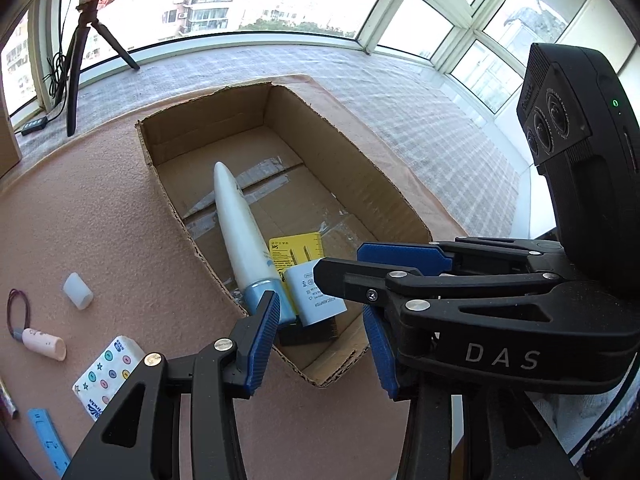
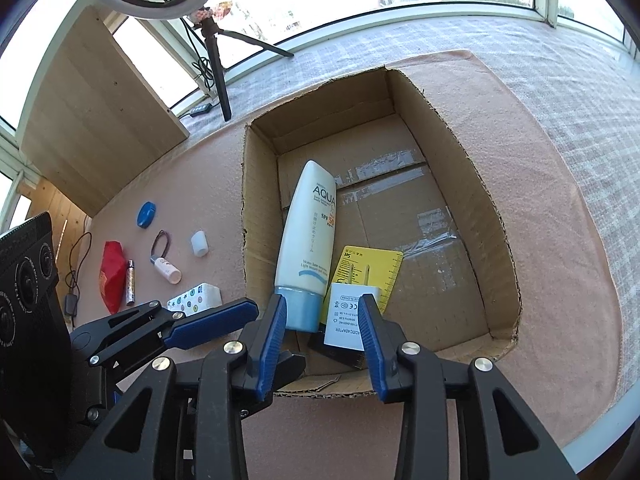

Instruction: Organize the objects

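An open cardboard box lies on the pink mat. In it are a white sunscreen tube with a blue cap, a yellow card and a white power adapter resting on a flat black item. My right gripper hangs open just above the adapter at the box's near end, not clamping it. My left gripper is open and empty over the box's near left corner, close beside the right one.
Left of the box on the mat lie a white cap, a pink tube with a cord, a tissue pack, a blue ruler, a red packet, a battery and a blue lid. A tripod stands behind.
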The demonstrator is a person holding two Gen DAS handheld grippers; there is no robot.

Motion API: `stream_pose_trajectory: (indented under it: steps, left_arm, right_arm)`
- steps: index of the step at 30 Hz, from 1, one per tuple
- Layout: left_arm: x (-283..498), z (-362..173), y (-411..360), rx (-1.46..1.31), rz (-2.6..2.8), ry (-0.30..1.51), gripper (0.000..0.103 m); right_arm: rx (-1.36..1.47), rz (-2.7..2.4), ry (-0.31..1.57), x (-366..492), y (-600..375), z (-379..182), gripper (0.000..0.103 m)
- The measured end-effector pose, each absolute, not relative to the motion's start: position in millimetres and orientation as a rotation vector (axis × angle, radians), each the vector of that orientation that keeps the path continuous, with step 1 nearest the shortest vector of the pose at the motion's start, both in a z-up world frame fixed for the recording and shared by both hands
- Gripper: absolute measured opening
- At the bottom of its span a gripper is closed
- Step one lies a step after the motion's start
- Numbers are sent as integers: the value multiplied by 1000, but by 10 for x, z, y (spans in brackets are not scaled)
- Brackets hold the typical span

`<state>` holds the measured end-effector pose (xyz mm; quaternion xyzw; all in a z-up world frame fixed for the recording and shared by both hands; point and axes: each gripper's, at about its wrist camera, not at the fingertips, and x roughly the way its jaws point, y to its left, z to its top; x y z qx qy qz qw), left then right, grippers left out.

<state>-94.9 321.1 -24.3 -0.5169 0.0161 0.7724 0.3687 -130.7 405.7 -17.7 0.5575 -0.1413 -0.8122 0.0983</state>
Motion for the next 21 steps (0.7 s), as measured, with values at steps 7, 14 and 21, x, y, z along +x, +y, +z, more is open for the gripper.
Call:
stream_pose_trajectory:
  steps: [7, 14, 21]
  left_arm:
    - [-1016, -189, 2799, -1331, 2051, 20, 47]
    - [-1098, -173, 2229, -1360, 2138, -34, 47]
    - [-1254, -254, 1633, -1419, 2232, -69, 47]
  right_arm:
    - [1629, -2405, -398, -1327, 3903, -147, 35]
    - [1606, -2362, -348, -1366, 3605, -136, 35]
    - [1585, -2306, -253, -1415, 3153, -149, 35]
